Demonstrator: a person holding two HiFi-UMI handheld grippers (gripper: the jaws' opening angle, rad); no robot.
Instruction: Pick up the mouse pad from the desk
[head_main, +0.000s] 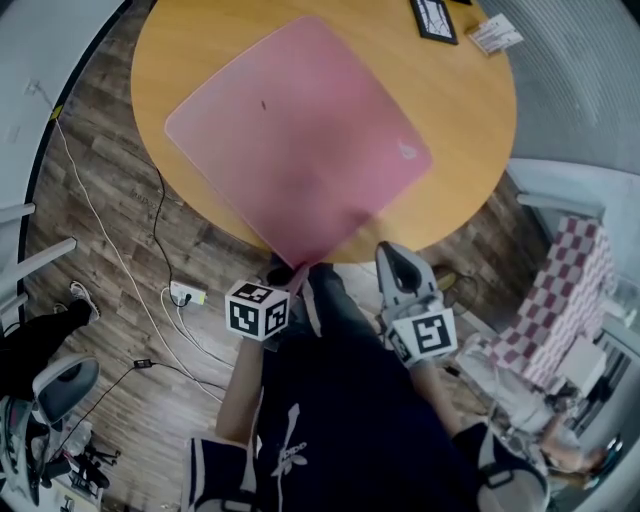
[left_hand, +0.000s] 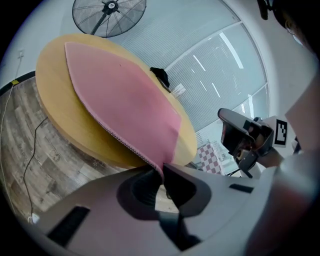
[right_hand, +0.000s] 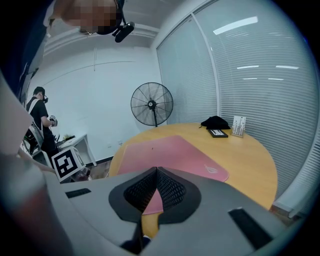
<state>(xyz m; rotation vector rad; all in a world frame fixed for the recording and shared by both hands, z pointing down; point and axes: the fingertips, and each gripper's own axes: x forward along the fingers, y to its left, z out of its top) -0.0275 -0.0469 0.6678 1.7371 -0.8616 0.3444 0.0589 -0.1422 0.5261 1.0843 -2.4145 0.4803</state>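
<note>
Left gripper (left_hand: 162, 169) on mouse pad (left_hand: 125, 100) corner

The round wooden table (head_main: 470, 150) before me carries a pink mouse pad (head_main: 300, 140), its near corner past the rim; a black frame (head_main: 433, 18) and a white card (head_main: 495, 35) lie at the far edge.

I read the mouse pad (head_main: 300, 130) as matt pink cloth with a stitched border along its near edge. The desk (head_main: 470, 110) under it is smooth pale wood with a soft sheen. The floor (head_main: 110, 250) is darker, grainy wood plank. The left gripper (left_hand: 162, 167) and right gripper (right_hand: 156, 172) are matt grey plastic, the right one's inner faces finely meshed. At the right, a checked cloth (head_main: 560, 290) looks soft.
</note>
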